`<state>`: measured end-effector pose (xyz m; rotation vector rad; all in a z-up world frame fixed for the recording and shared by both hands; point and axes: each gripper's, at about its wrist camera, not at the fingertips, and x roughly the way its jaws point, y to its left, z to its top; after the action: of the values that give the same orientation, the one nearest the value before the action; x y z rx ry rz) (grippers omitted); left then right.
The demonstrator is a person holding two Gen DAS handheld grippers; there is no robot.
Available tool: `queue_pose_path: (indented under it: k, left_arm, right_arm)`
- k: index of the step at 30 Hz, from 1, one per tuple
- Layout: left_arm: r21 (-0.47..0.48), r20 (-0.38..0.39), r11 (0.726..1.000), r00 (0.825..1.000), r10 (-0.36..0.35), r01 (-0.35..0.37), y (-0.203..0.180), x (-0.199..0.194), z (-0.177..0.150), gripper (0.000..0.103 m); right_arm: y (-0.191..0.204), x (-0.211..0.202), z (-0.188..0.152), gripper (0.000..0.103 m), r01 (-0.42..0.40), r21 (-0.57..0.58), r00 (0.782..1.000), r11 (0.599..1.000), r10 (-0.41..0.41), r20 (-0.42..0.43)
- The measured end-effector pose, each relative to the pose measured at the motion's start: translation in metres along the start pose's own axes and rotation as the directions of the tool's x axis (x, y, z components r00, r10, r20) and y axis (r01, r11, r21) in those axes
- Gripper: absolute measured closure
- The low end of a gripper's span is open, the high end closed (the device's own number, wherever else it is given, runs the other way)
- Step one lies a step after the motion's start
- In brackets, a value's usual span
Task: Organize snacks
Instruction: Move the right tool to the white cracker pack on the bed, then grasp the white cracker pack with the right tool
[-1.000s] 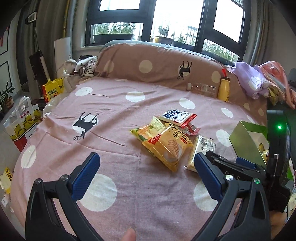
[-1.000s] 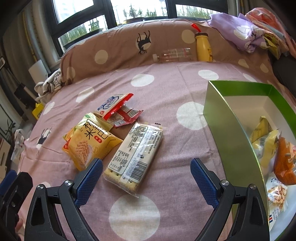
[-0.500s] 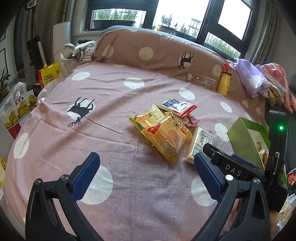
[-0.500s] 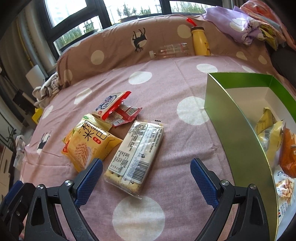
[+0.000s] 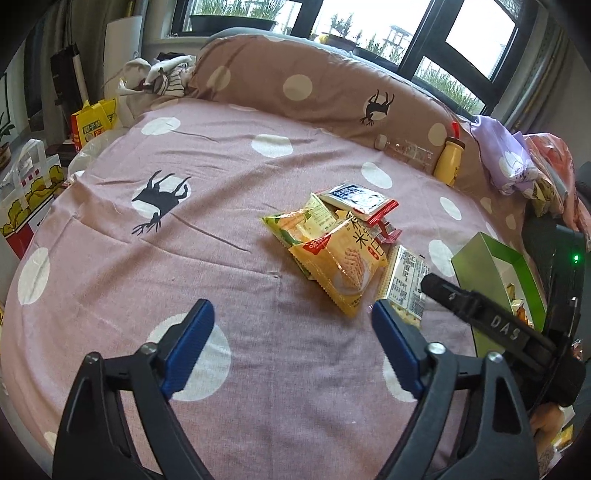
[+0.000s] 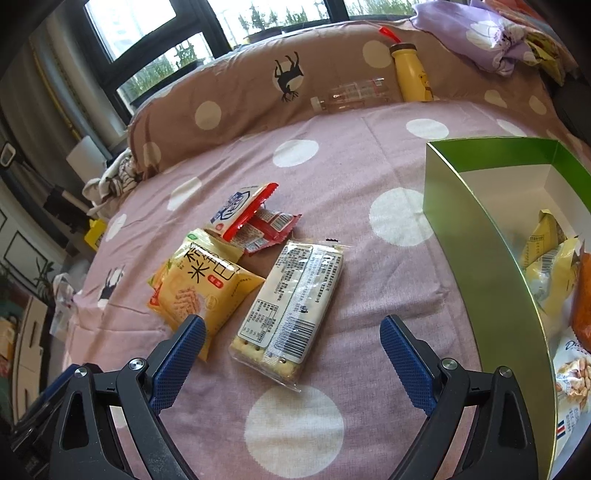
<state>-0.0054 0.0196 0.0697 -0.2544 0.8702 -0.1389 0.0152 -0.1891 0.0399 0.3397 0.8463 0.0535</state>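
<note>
A pile of snack packets lies on the pink dotted bedspread [image 6: 295,424]: a clear cracker pack [image 6: 291,306], a yellow rice-cracker bag [image 6: 199,284], a red-edged white packet [image 6: 242,206] and small red packets [image 6: 269,229]. The yellow bag [image 5: 340,262] and cracker pack [image 5: 404,284] also show in the left wrist view. A green box [image 6: 476,236] at the right holds several snacks. My right gripper [image 6: 291,347] is open and empty, just short of the cracker pack. My left gripper [image 5: 291,343] is open and empty, short of the pile.
A yellow bottle [image 6: 410,74] and a clear bottle [image 6: 351,94] lie against the brown dotted pillow [image 6: 240,92]. Purple and pink clothes [image 6: 487,33] sit at the back right. Bags and boxes [image 5: 88,125] stand beside the bed's left edge.
Both grippers have edged forward toward the snack pile, so the packets look larger and nearer. Both remain open and empty.
</note>
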Motion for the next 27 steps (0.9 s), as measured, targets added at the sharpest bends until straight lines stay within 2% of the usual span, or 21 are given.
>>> queue_pose_path:
  k: [1,3,8,10,11,13,14,15,17,20,24,27]
  left_arm:
    - [0.002,-0.01,1.0,1.0,0.004,-0.004,0.001,0.002,0.001,0.027]
    - [0.002,-0.031,1.0,0.999,0.01,-0.01,0.002,0.005,0.0,0.041]
    - [0.013,-0.068,1.0,0.998,0.003,-0.002,0.001,0.011,-0.002,0.05]
    - [0.022,-0.067,1.0,0.998,0.006,-0.005,0.0,0.011,-0.002,0.051]
    - [0.025,-0.066,1.0,0.998,0.007,-0.006,0.0,0.01,-0.003,0.052]
    - [0.029,-0.068,1.0,0.998,0.008,-0.006,0.0,0.01,-0.003,0.053]
    - [0.03,-0.069,1.0,0.998,0.008,-0.006,0.0,0.01,-0.003,0.053]
    - [0.03,-0.069,1.0,0.998,0.009,-0.007,0.0,0.01,-0.003,0.053]
    - [0.028,-0.071,1.0,0.997,0.009,-0.007,0.001,0.01,-0.003,0.053]
    - [0.021,-0.079,1.0,0.997,0.001,0.001,0.002,0.01,-0.003,0.053]
    - [0.006,-0.09,1.0,0.996,-0.015,0.016,0.003,0.009,-0.002,0.053]
    - [0.015,-0.096,1.0,0.995,-0.023,0.025,0.001,0.008,-0.002,0.053]
  right_arm:
    - [-0.002,0.001,0.002,0.008,-0.012,0.015,1.0,1.0,0.013,-0.009]
    - [-0.006,0.004,0.006,0.008,-0.027,0.047,0.999,0.999,0.028,-0.027]
    - [0.002,0.03,0.012,0.008,0.015,0.053,0.996,0.998,-0.011,-0.087]
    - [0.008,0.043,0.013,0.014,0.027,0.032,0.993,0.999,-0.024,-0.117]
    - [0.012,0.051,0.012,0.021,0.054,0.016,0.989,0.998,-0.051,-0.135]
    - [0.021,0.053,0.01,0.027,0.126,-0.039,0.987,0.991,-0.129,-0.093]
    - [0.024,0.054,0.007,0.035,0.153,-0.066,0.984,0.986,-0.158,-0.086]
    - [0.028,0.055,0.005,0.04,0.16,-0.085,0.983,0.983,-0.167,-0.082]
    - [0.03,0.055,0.002,0.045,0.163,-0.1,0.982,0.982,-0.171,-0.077]
    - [0.03,0.049,-0.005,0.048,0.147,-0.101,0.982,0.984,-0.157,-0.101]
    - [0.028,0.033,-0.021,0.048,0.084,-0.104,0.982,0.991,-0.101,-0.161]
    - [0.029,0.023,-0.036,0.048,0.023,-0.121,0.97,0.992,-0.052,-0.237]
